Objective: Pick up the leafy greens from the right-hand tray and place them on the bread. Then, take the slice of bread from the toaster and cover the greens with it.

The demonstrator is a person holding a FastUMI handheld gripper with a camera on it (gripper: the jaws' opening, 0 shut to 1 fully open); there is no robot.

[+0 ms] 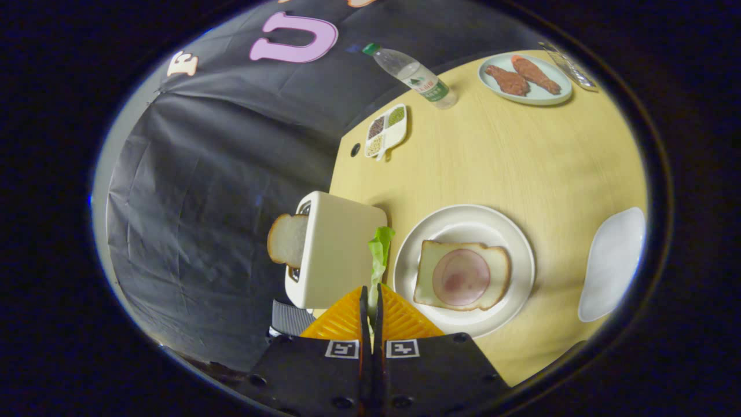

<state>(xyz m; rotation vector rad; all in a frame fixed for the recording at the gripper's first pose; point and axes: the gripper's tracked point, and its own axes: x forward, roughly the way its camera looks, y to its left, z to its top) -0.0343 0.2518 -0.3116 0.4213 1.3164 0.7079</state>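
My gripper (371,291) is shut on a pale green leaf of greens (380,250), which sticks out ahead of the orange fingers (341,318). The leaf hangs above the table between the white toaster (336,255) and the white plate (463,226). On the plate lies a slice of bread (431,258) topped with a round slice of ham (461,277). A second slice of bread (286,239) stands out of the toaster's slot. The view is rolled, so the table looks tilted.
A white tray (613,263) lies beyond the plate on the wooden table (492,156). Farther off are a water bottle (414,75), a small divided dish of grains (386,131) and a pale plate with two pieces of meat (525,78).
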